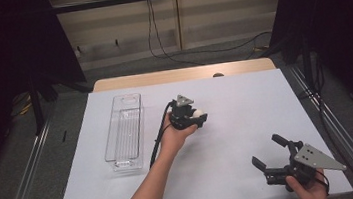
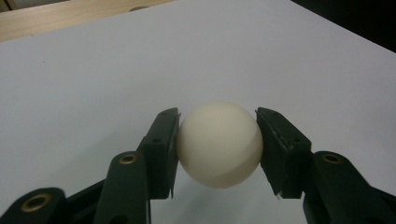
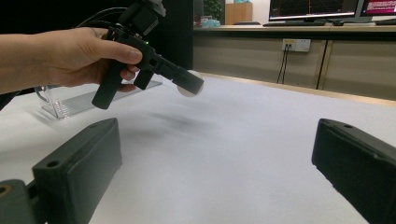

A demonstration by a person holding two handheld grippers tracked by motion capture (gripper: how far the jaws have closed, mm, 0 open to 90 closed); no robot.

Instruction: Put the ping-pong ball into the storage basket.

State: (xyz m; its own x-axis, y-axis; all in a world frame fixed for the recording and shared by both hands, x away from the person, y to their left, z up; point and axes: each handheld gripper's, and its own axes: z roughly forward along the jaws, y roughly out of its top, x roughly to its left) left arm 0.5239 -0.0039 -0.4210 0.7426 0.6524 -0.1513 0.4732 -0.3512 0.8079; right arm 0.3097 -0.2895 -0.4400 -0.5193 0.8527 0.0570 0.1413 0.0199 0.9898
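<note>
White tabletop (image 2: 93, 70); ball (image 2: 218, 143) clamped btwn left tool (image 2: 217, 149) jaws.

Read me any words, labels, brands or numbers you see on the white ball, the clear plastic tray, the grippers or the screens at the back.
None can be read.
White ball: blank.
Clear plastic tray: no label visible.
Black grippers: no lettering visible.
Monitor screens: lit graphics, too small and blurred.

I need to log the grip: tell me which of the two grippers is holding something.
The left gripper, out over the middle of the sheet: its jaws are clamped on a white ball. The right gripper, near the table's front edge, stands open with nothing between its jaws.
</note>
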